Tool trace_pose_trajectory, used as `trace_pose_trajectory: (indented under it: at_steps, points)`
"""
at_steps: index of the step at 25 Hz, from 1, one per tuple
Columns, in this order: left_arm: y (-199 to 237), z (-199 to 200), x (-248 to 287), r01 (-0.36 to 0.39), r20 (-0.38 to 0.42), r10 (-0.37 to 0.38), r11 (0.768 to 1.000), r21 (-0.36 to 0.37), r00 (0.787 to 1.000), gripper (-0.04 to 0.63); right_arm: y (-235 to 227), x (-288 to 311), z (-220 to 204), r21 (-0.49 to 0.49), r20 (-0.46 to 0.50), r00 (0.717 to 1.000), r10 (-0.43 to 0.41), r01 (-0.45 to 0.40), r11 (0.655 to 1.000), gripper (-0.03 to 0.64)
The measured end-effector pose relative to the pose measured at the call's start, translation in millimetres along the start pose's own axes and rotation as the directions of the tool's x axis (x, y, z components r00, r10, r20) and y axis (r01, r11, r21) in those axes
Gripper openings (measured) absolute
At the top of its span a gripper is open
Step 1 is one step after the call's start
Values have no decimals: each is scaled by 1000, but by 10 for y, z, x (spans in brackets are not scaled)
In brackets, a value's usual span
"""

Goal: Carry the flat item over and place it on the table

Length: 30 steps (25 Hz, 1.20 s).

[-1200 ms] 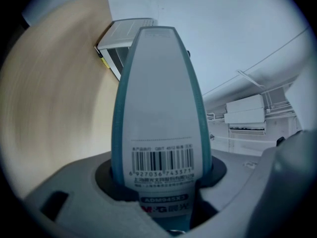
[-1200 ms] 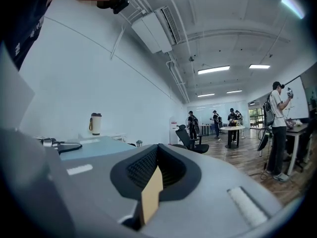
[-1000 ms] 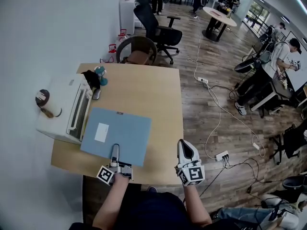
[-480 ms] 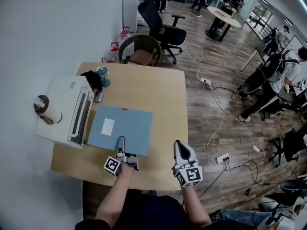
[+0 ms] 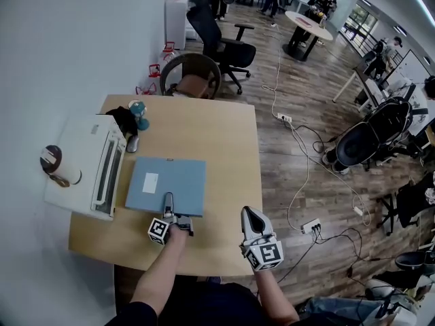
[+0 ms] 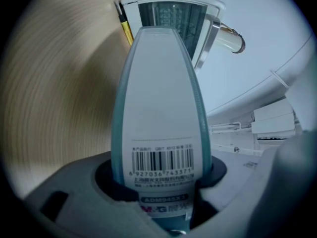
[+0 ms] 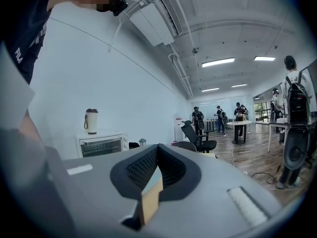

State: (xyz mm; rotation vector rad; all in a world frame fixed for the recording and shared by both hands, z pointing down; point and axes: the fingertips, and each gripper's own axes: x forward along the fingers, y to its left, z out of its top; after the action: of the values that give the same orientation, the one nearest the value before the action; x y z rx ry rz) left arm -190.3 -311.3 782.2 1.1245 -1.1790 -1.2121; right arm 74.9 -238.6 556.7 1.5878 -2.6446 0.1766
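Note:
A flat blue folder [image 5: 166, 182] with a white label lies flat over the wooden table [image 5: 224, 148], just right of a white oven. My left gripper [image 5: 168, 204] is shut on its near edge. In the left gripper view the folder [image 6: 158, 98] runs out from between the jaws of that gripper [image 6: 161, 177], barcode label up. Whether the folder rests on the wood I cannot tell. My right gripper [image 5: 249, 214] hovers at the table's front right corner, shut and holding nothing. In the right gripper view the pads of this gripper [image 7: 157, 155] meet.
The white oven [image 5: 81, 165] stands at the table's left edge with a cup [image 5: 54, 165] on top. A small teal item [image 5: 138, 111] and a black object [image 5: 122, 117] sit at the back left. A chair [image 5: 194, 73] is behind the table. Cables lie on the floor to the right.
My left gripper has pushed the folder farther in from the table's front edge, toward the oven. The right gripper has stayed near the front right corner.

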Motion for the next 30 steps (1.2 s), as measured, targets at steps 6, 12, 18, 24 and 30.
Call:
trace_pose_trajectory:
  at_steps: [6,12,18,24,30]
  points:
    - [358,-15,69,-127,3,127,992,-29,992,267,25,23,-69,4,-17,1000,7,-7,1000,3]
    - [445,-92,35,-174,-6,174,983,61,985,267,22,-40,-106,9,-34,999,11,-11,1000,5]
    - [497,-133,64,-265,11,265,960,88,964,267,56,-41,-135,16,-44,999,19,-18,1000,5]
    - [735,-129,-214,-629,38,631,764,144,775,488,129,-1,-74,23,-22,999,31,-31,999,5]
    - [584,-167,-475,-637,43,638,757,143,769,531,126,-39,-24,24,-10,999,33,-32,999,5]
